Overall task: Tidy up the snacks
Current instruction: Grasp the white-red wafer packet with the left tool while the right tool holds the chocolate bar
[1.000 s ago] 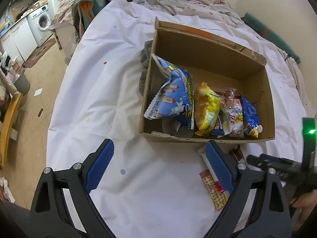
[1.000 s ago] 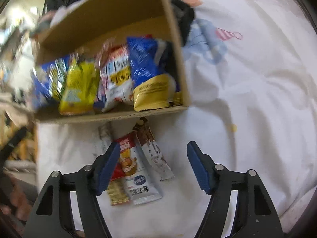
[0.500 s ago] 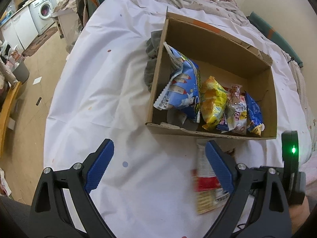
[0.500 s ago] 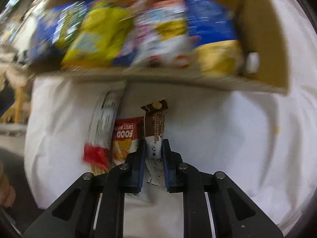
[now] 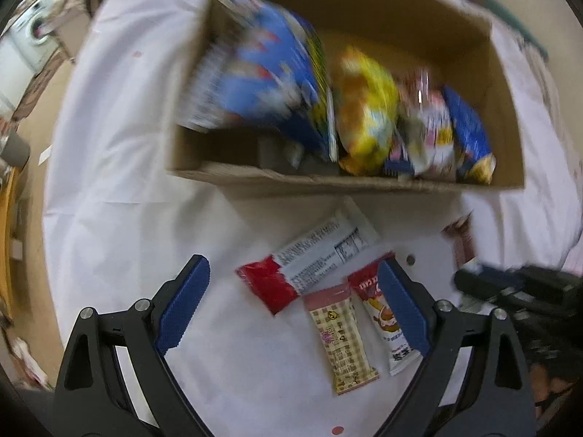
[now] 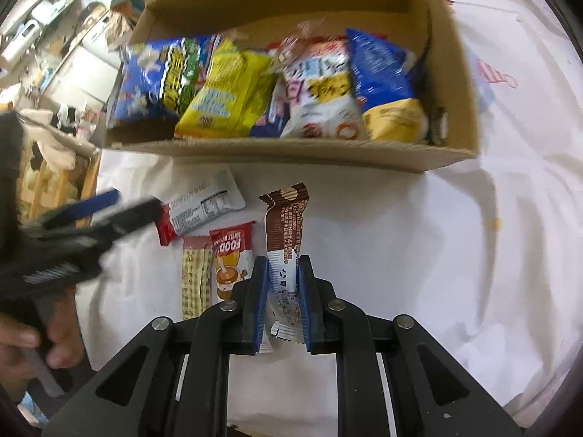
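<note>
A cardboard box (image 6: 284, 153) on the white sheet holds several upright snack bags (image 6: 237, 91); the box also shows in the left wrist view (image 5: 328, 182). My right gripper (image 6: 282, 266) is shut on a brown-and-white snack bar (image 6: 286, 218), lifted in front of the box. My left gripper (image 5: 291, 280) is open and empty above three flat packets: a red-and-white one (image 5: 309, 258), a checked one (image 5: 340, 338) and a red "FOOD" one (image 5: 382, 313). The same packets lie left of the held bar in the right wrist view (image 6: 204, 207).
The white sheet (image 6: 455, 255) covers a bed, whose left edge drops to the floor (image 5: 32, 182). The right gripper body (image 5: 517, 287) shows at the right of the left wrist view. Household clutter stands at the far left (image 6: 54, 54).
My right gripper closed on the brown snack bar and raised it. My left gripper moved down and forward over the loose packets, staying open.
</note>
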A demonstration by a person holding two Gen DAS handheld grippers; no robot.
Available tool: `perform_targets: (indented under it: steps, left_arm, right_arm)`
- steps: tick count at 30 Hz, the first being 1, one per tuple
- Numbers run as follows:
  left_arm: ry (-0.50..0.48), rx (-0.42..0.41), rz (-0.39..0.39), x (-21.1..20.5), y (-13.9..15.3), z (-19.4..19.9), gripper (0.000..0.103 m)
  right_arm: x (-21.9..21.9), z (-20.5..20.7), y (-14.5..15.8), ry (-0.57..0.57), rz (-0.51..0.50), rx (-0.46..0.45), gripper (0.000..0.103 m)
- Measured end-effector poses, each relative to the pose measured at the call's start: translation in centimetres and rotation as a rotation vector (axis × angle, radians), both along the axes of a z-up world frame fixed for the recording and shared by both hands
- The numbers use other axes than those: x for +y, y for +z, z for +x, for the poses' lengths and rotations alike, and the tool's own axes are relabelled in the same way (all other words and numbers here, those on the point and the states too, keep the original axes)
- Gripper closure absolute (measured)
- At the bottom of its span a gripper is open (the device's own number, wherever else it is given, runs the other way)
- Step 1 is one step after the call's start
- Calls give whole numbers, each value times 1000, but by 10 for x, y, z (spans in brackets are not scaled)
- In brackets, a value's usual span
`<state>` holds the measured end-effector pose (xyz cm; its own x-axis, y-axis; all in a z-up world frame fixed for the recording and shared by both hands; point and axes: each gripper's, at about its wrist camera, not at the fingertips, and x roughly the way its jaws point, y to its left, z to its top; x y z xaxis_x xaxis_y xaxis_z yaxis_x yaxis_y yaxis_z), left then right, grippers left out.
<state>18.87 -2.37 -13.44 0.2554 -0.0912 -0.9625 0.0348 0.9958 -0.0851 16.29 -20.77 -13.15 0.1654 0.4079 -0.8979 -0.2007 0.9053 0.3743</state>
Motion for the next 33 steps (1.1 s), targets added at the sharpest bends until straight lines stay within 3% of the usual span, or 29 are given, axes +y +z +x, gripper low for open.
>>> perform_targets:
  steps: [6, 10, 13, 15, 17, 23, 33]
  left_arm:
    - [-138, 46, 107, -23, -30, 11, 13]
    - [-167, 57, 117, -28, -37, 14, 20]
    - [-185, 69, 91, -29, -39, 14, 35]
    - [-195, 69, 115, -29, -41, 15, 64]
    - [-197, 71, 123, -28, -41, 15, 72]
    - [-219, 23, 123, -29, -22, 4, 76]
    - [-118, -15, 69, -5, 10, -33, 76]
  right_arm:
    - [-11, -3, 1, -28, 15, -4, 86]
    - [-17, 1, 3, -32, 19, -4, 86]
    - [-16, -1, 4, -29, 20, -12, 86]
    - [-16, -2, 6, -27, 20, -19, 86]
    - [-15, -2, 6, -29, 18, -21, 86]
    - [-20, -3, 10, -45, 21, -30, 86]
    - [-8, -6, 18, -9, 34, -52, 86]
